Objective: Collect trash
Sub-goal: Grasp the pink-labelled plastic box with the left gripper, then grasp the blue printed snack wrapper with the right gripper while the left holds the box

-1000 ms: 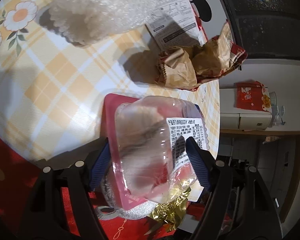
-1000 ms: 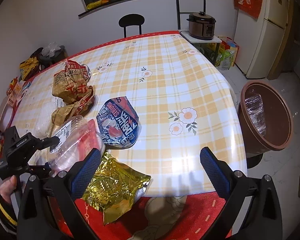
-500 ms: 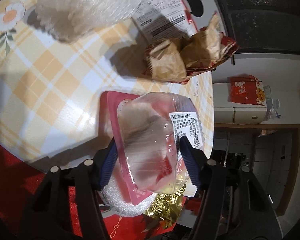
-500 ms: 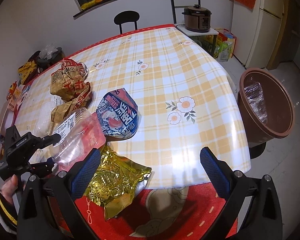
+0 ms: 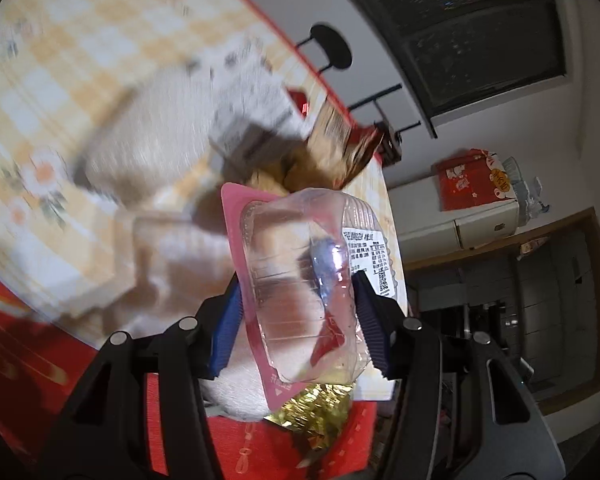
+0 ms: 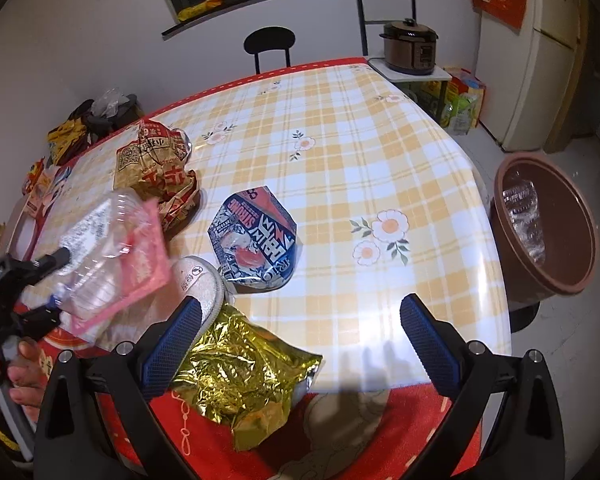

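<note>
My left gripper is shut on a clear plastic clamshell box with a pink tray and holds it lifted above the table; the box also shows in the right wrist view. My right gripper is open and empty above the table's near edge. A crumpled gold foil wrapper lies just below it. A blue noodle cup lid, a white round lid and brown paper food bags lie on the checked tablecloth.
A brown trash bin with clear plastic inside stands on the floor right of the table. A black chair and a rice cooker are at the back. More packaging lies at the table's left end.
My left gripper closed tighter on the clamshell box and lifted it off the table, uncovering the white lid. The left view is blurred from motion. The right gripper stayed open, shifting slightly.
</note>
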A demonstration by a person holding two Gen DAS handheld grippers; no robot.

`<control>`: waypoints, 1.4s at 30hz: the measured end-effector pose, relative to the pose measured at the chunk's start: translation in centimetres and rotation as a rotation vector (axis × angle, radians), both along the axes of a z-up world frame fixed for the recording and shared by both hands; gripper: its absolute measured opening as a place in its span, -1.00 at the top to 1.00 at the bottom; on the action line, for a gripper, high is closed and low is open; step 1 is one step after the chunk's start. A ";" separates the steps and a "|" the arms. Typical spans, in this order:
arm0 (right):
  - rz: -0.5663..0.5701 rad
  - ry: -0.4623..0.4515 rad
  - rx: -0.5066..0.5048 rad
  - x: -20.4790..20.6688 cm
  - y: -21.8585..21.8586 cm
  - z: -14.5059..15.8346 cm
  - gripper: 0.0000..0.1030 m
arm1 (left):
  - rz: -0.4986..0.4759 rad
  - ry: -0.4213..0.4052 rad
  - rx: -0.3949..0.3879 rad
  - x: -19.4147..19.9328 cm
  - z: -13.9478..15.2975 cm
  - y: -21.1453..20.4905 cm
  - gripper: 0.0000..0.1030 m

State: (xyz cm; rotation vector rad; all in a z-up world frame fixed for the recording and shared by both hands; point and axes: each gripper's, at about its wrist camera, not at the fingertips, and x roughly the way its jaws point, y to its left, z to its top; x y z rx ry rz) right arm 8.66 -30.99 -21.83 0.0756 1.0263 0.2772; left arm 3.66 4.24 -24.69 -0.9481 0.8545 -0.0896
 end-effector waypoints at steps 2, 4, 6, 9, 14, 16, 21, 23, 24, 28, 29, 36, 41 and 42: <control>0.044 -0.022 -0.050 0.6 0.8 -0.2 -0.90 | 0.022 -0.024 0.037 -0.9 1.2 0.9 -0.07; 0.083 -0.037 -0.096 1.4 1.5 -0.7 -0.90 | 0.053 -0.042 0.067 -2.2 2.2 2.0 -0.07; 0.139 -0.035 -0.124 2.6 2.5 -1.5 -0.90 | 0.077 -0.047 0.076 -3.3 2.4 2.8 -0.07; 0.220 -0.018 -0.141 4.7 4.1 -2.6 -0.90 | 0.115 -0.044 0.065 -4.7 2.4 4.1 -0.07; 0.354 -0.008 -0.205 8.1 7.7 -4.5 -0.90 | 0.164 -0.032 0.047 -5.9 2.1 4.9 -0.07; 0.406 -0.011 -0.235 8.7 9.0 -5.1 -0.90 | 0.181 -0.031 0.045 -6.4 2.0 5.4 -0.07; 0.428 0.003 -0.242 10.8 10.3 -5.9 -0.90 | 0.207 -0.035 0.045 -7.1 2.2 6.1 -0.07; 0.399 0.038 -0.194 11.8 9.8 -6.2 -0.90 | 0.215 -0.033 0.044 -7.3 2.2 6.3 -0.07; 0.385 0.064 -0.159 12.3 9.5 -6.5 -0.90 | 0.220 -0.030 0.043 -7.3 2.1 6.5 -0.07; 0.396 0.117 -0.158 12.7 9.8 -8.0 -0.90 | 0.225 -0.023 0.043 -7.2 2.1 6.7 -0.07; 0.404 0.129 -0.161 12.7 9.9 -8.4 -0.90 | 0.224 -0.023 0.044 -7.2 2.1 6.7 -0.07; 0.415 0.196 -0.107 12.3 10.5 -9.4 -0.47 | 0.204 -0.015 0.044 -6.6 2.0 6.4 -0.07; 0.419 0.213 -0.080 11.6 11.0 -8.8 0.17 | 0.190 -0.023 0.046 -6.3 2.2 6.4 -0.07; 0.411 0.204 -0.073 11.4 10.9 -8.5 0.35 | 0.186 -0.027 0.048 -6.2 2.4 6.4 -0.07</control>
